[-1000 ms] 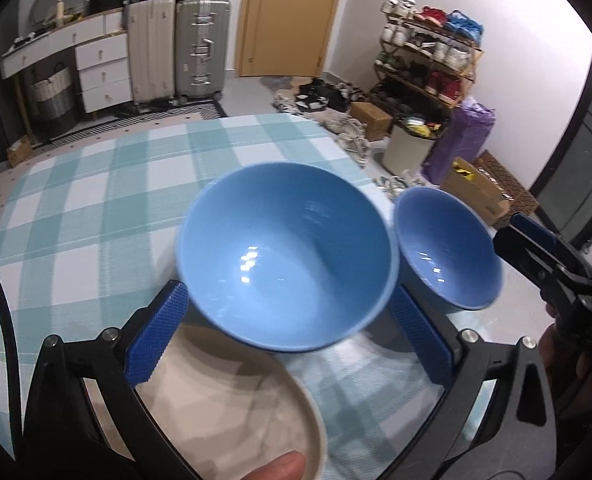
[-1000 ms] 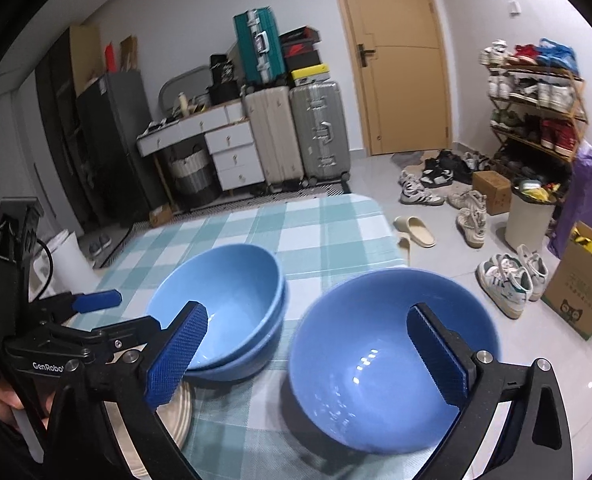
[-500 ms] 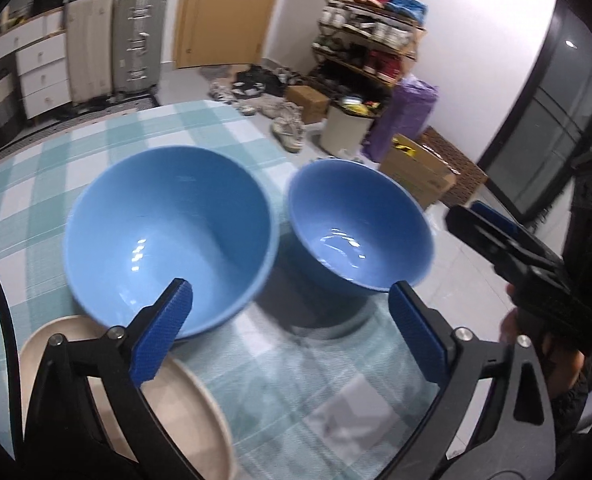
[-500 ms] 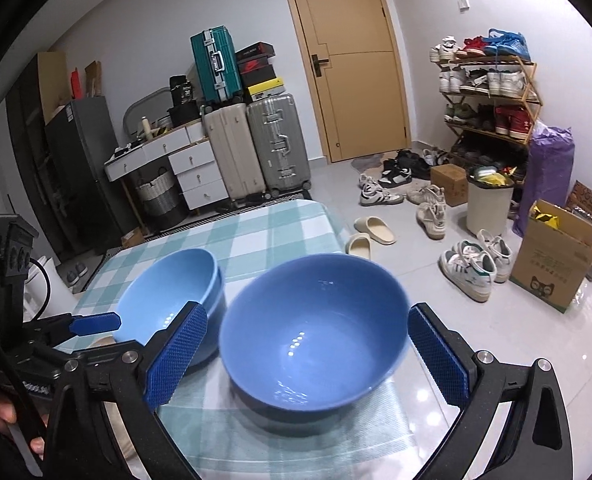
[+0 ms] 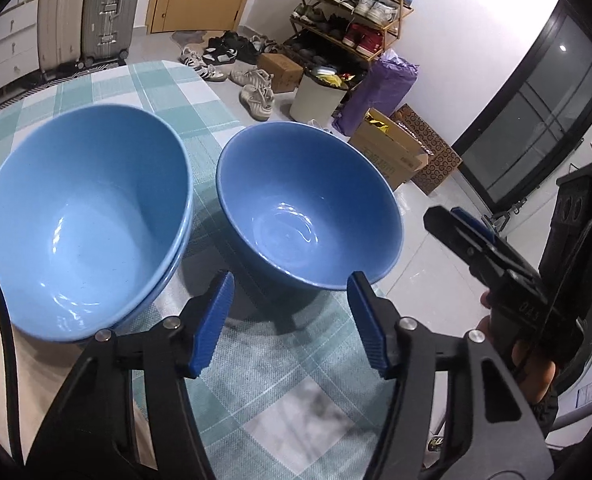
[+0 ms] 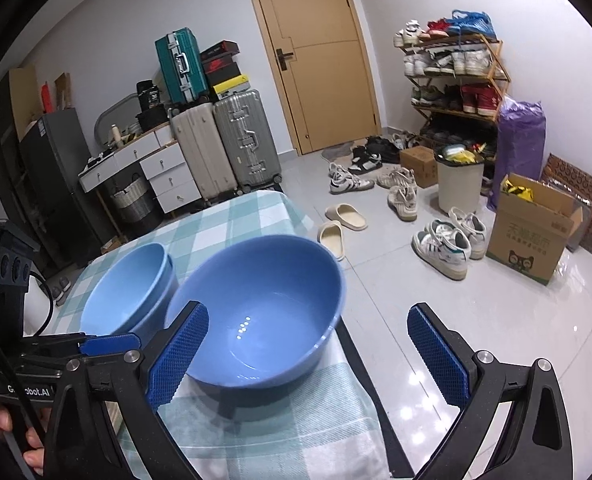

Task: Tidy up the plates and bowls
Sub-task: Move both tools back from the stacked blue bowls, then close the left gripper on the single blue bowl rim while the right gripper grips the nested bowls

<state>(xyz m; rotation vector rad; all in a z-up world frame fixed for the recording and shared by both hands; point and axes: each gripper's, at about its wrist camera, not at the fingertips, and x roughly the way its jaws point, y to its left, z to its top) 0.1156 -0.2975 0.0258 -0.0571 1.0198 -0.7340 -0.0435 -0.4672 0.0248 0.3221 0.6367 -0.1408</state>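
Note:
A single blue bowl [image 5: 307, 208] stands near the table's right edge; it also shows in the right wrist view [image 6: 264, 312]. Two nested blue bowls [image 5: 84, 224] stand just left of it, seen too in the right wrist view [image 6: 130, 288]. A beige plate [image 5: 0, 364] lies at the front left, partly under the stack's edge. My left gripper [image 5: 292, 324] is open and empty, close in front of the single bowl. My right gripper [image 6: 307, 356] is open and empty, its left finger before the bowl's near rim; it shows from the side in the left wrist view [image 5: 479, 240].
The table wears a green-and-white checked cloth [image 5: 280, 392]; its right edge drops off just past the single bowl. Beyond lie floor shoes [image 6: 439, 240], a cardboard box [image 6: 531, 232], a bin, a shoe rack and suitcases [image 6: 224, 144].
The left gripper swung right from the nested stack to face the single bowl, jaws narrower. The right gripper pulled back and rightward; the bowl now sits left of its centre.

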